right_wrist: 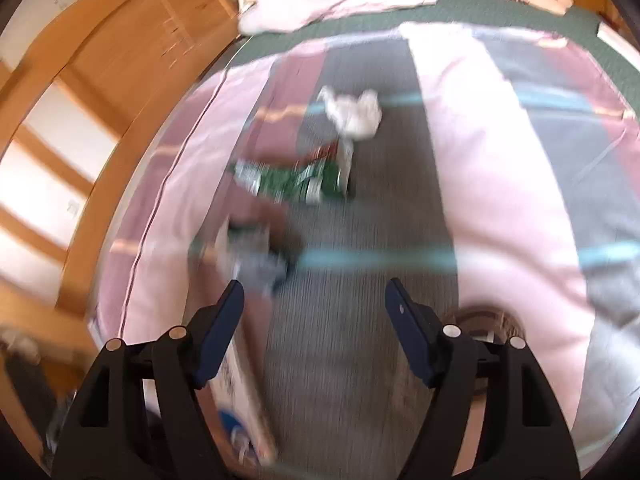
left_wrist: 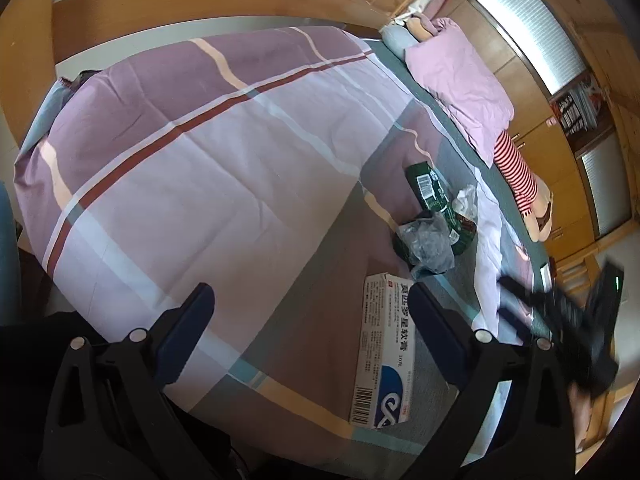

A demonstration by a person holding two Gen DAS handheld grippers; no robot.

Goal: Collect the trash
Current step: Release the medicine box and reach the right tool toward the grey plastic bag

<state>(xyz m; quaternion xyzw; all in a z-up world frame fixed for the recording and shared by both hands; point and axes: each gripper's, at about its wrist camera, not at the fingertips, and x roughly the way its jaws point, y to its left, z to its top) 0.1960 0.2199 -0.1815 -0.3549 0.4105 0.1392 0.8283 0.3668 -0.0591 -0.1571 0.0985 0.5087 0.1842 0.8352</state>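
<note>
Four pieces of trash lie on the bed, all on the striped quilt [left_wrist: 180, 152] in purple, pink, grey and maroon, near the quilt's edge toward the pillow side.

Item one: a long white cardboard medicine box [left_wrist: 382, 356] with blue printing and a barcode, lying flat near the quilt's lower edge. Item two: a crumpled clear plastic bag [left_wrist: 428, 246], just beyond the box's far end. Item three: a flattened dark green foil wrapper [left_wrist: 434, 196] bearing a white barcode label, partly under the plastic bag. Item four: a crumpled white tissue wad [left_wrist: 466, 200], touching the far side of the green wrapper.

One pink pillow [left_wrist: 460, 80] lies on the green sheet [left_wrist: 440, 100] beyond the quilt's edge, with one red-and-white striped soft toy [left_wrist: 516, 172] beside it.

No container for the trash is in view.

Left gripper [left_wrist: 312, 300]: jaws spread wide, nothing between them. Its right finger overlaps the medicine box in view; contact cannot be confirmed.

Right gripper [right_wrist: 314, 294]: jaws spread apart and empty, above the grey stripe of the quilt. The right wrist view is heavily blurred. In the left wrist view this gripper appears as a blurred black shape at the quilt's right edge, clear of all four items.
</note>
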